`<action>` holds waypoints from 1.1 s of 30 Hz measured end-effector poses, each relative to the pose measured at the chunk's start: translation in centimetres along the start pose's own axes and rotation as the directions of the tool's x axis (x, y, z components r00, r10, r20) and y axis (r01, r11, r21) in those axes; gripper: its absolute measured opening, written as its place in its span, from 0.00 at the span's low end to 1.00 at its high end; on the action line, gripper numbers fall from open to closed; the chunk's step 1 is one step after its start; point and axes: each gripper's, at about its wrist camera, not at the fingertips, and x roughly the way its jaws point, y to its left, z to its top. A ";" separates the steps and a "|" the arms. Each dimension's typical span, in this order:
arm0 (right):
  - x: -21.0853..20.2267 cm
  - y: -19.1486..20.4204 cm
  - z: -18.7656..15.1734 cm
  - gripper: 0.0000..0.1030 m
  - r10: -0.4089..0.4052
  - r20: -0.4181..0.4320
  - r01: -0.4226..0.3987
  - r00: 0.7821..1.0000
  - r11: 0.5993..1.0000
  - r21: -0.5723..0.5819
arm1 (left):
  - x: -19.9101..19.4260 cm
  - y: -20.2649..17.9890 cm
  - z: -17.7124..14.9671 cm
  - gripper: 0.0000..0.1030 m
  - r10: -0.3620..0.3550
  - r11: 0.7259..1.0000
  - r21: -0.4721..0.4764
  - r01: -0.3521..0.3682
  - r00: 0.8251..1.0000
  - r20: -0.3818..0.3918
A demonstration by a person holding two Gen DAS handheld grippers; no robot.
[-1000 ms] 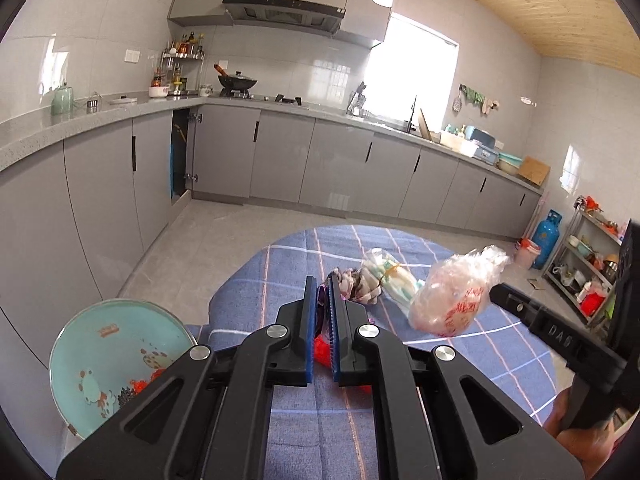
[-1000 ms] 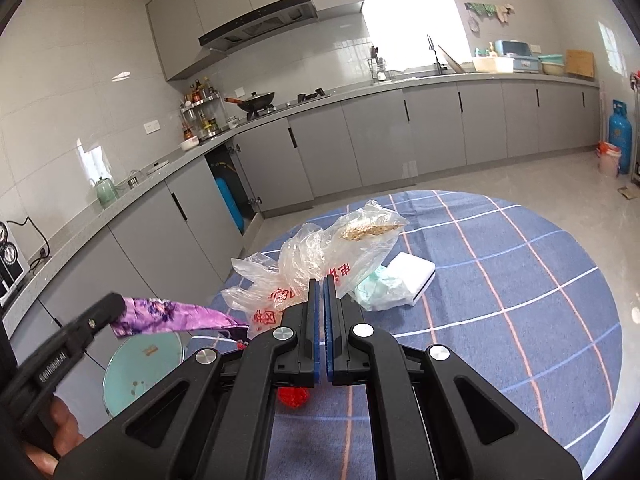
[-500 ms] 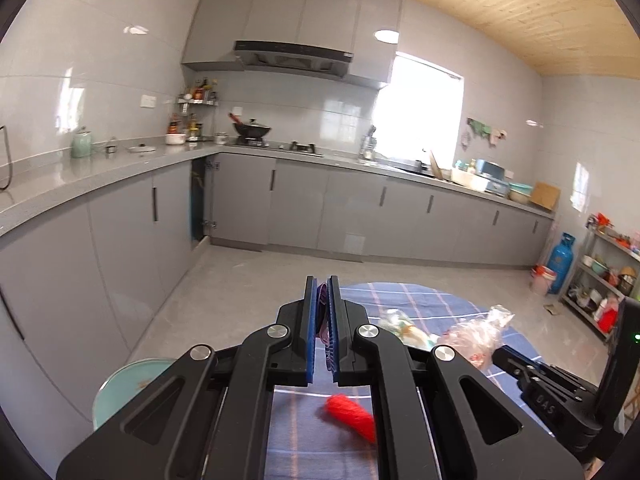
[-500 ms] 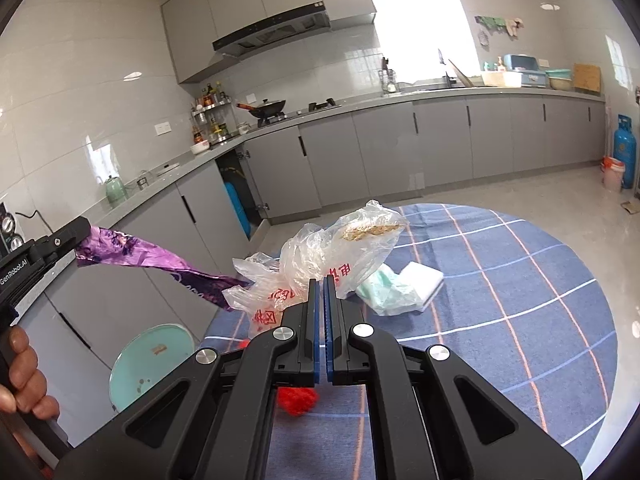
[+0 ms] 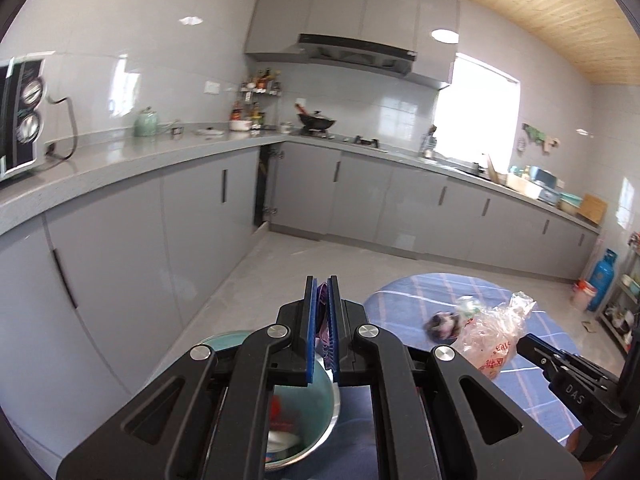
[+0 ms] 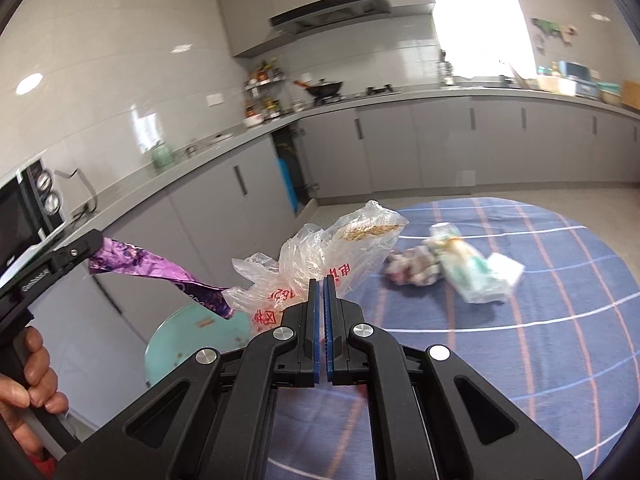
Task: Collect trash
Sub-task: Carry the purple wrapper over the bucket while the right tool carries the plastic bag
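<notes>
Trash is split between your two grippers and the blue checked tablecloth point(image 6: 560, 360). Your left gripper point(image 5: 322, 312) is clamped on a purple foil wrapper point(image 6: 152, 268); from its own camera only a sliver of purple shows between the blue pads point(image 5: 309, 332), while the right wrist view shows the strip hanging out long and crinkled, its lower end over the teal bin point(image 6: 188, 340). That bin sits on the floor just beside the table edge, and the left wrist view looks down into it point(image 5: 324, 396), with red and white scraps at the bottom.

Your right gripper point(image 6: 321, 312) is closed tight on a clear plastic bag point(image 6: 320, 256) with red print; the bag puffs up above the fingertips and has some tan crumbs inside near its top. From the left wrist view the same bag point(image 5: 492, 336) hangs off the tip of that gripper above the table.

Still lying on the cloth, well apart from both grippers, are a crumpled dark wad point(image 6: 412, 268), touching it a pale green packet point(image 6: 468, 268), and a white tissue pack point(image 6: 508, 268) right against that.

Your left hand point(image 6: 28, 392) grips the handle at the frame's lower left.
</notes>
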 end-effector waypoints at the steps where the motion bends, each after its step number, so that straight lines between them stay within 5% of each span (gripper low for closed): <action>1: 0.4 0.7 -0.1 0.03 0.013 -0.008 -0.013 1.000 1.000 -0.013 | 0.1 0.8 -0.2 0.05 0.016 1.000 -0.012 -0.016 1.000 -0.007; 17: 6.6 9.4 -2.9 0.03 0.131 -0.150 -0.155 0.980 0.975 -0.160 | 1.8 6.8 -4.2 0.05 0.147 0.986 -0.067 -0.156 0.982 -0.116; 33: 12.6 12.7 -6.0 0.03 0.125 -0.297 -0.192 0.947 0.959 -0.210 | 4.9 9.6 -7.5 0.05 0.231 0.967 -0.045 -0.252 0.935 -0.271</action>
